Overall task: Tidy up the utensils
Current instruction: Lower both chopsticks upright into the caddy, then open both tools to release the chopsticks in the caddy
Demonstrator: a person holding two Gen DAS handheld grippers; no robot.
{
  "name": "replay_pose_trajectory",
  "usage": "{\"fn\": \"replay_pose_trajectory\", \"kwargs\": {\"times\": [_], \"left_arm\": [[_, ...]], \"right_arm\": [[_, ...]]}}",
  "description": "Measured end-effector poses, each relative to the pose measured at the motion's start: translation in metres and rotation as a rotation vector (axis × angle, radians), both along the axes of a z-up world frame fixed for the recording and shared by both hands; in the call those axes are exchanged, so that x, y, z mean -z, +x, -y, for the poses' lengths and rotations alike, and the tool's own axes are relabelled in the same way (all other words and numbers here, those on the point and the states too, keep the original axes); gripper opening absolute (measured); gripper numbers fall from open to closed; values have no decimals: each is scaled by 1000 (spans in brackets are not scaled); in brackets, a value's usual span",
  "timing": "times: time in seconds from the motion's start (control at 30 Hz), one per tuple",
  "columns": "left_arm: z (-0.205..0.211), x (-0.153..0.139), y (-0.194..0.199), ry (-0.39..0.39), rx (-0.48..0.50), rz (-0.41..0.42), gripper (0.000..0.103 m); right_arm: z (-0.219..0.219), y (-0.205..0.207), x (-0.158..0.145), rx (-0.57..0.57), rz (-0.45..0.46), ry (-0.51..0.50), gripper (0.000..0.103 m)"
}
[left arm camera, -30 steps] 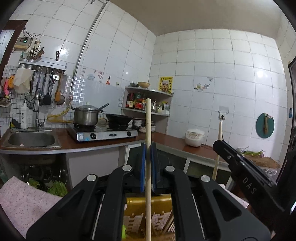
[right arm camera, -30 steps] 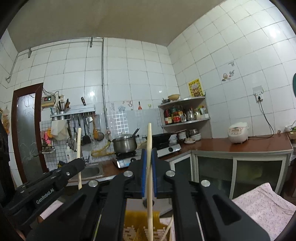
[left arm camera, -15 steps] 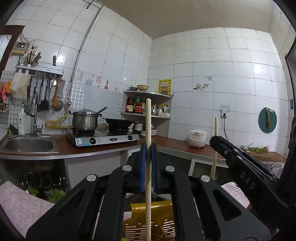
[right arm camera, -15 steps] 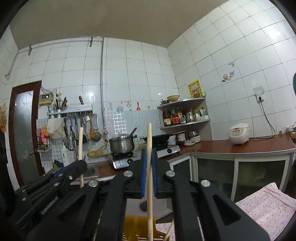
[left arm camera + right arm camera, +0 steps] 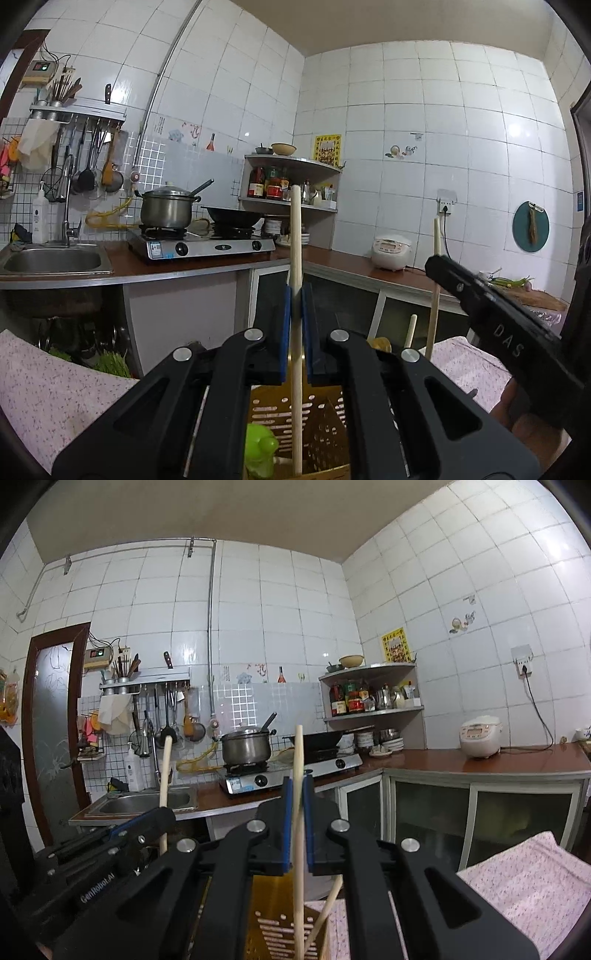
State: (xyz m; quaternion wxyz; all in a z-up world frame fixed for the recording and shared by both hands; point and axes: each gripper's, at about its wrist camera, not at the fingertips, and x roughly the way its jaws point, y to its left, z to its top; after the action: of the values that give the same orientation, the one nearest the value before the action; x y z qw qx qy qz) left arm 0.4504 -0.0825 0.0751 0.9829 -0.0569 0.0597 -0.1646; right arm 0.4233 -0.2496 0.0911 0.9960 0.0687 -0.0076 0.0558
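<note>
Upright, a pale wooden chopstick (image 5: 295,236) is pinched in the left hand-held gripper (image 5: 295,295), running from 12 to 6 o'clock into the yellow slotted holder (image 5: 325,424). Likewise, the right hand-held gripper (image 5: 297,786) pinches its own chopstick (image 5: 298,749).

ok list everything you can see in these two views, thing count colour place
chopsticks: two, pale wood, one upright in each tongs
utensil holder: one, yellow slotted, below the tongs, more sticks in it
green item: one, in the holder
cloth: pink patterned, under the holder
pot: one, steel, on the stove
wok: one, black, on the stove
stove: one, steel, on the counter
sink: one, steel, far left
rice cooker: one, white, on the counter
corner shelf: bottles, bowls
left tongs: shut on a chopstick
right tongs: shut on a chopstick
</note>
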Motion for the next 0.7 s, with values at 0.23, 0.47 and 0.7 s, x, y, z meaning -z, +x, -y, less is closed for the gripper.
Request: {"fn": "replay_pose_trajectory", "kwargs": {"times": [0.23,0.47,0.7], "left_arm": [[-9,-4,-13,11,-10,-19,5],[-22,-12,-26,1,-25,-100,11],[-45,-25,-63,-20,-61,-127,57]], "right_arm": [[-1,5,14,-19,-77,-11,6],[7,5,12,-24,-207,-18,21],[21,-33,-6,11,-210,-25,55]]}}
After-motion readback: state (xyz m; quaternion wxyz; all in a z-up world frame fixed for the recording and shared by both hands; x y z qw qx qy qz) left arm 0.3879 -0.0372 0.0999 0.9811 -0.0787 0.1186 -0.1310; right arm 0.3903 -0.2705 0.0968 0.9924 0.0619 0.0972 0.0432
